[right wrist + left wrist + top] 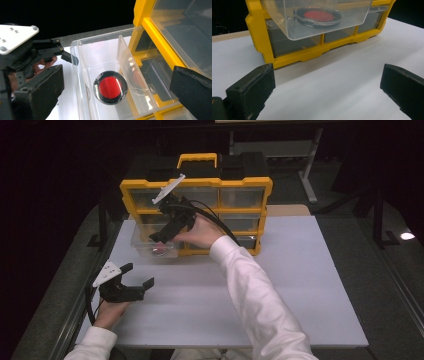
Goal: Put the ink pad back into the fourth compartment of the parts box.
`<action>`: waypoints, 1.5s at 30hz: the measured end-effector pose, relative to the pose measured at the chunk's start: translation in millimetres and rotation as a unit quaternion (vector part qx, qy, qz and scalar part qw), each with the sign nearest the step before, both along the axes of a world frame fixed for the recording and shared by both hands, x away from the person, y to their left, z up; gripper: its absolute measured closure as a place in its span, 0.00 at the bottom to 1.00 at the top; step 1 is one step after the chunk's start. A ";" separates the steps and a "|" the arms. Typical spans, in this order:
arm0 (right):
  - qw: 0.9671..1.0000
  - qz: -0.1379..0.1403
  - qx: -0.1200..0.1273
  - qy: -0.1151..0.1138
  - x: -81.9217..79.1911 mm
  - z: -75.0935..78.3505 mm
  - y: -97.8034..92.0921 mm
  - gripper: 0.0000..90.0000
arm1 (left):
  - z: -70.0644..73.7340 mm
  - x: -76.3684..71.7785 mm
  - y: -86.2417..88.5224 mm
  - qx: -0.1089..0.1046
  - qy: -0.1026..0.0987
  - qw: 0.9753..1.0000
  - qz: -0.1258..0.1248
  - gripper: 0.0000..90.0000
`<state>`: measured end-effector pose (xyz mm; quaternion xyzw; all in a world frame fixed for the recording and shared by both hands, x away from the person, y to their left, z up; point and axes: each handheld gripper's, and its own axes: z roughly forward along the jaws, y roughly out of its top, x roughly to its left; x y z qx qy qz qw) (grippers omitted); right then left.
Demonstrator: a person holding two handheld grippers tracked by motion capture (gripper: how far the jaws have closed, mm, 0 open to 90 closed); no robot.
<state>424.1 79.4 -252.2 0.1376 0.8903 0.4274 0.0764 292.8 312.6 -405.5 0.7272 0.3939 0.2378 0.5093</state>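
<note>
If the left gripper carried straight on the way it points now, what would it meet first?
Probably the yellow organizer: the left gripper, jaws open, faces its lower front across bare white table. The pulled-out clear drawer with the red disc sits higher, likely above its line.

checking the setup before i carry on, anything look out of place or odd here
One thing: a clear drawer sticks well out of the yellow cabinet at its left side, while the other drawers sit flush. A round red disc lies in it. The right gripper hovers over it, jaws open. Nothing looks spilled or broken.
</note>
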 end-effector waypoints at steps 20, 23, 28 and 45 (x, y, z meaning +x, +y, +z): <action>0.999 -0.038 0.018 -0.006 -5.5 -4.3 -48.8 0.00 | -0.7 0.9 -0.8 0.005 0.000 1.000 0.005 0.00; 0.999 -0.041 0.023 -0.006 -6.9 -5.1 -54.6 0.00 | -0.8 0.9 -0.7 0.005 0.001 1.000 0.005 0.00; 0.999 -0.042 0.025 -0.007 -8.9 -6.5 -61.8 0.00 | -0.8 1.1 -0.4 0.005 0.000 1.000 0.005 0.00; 0.998 -0.058 0.037 -0.004 -15.3 -25.0 -91.1 0.00 | -0.8 0.7 -0.6 0.007 0.001 1.000 0.005 0.00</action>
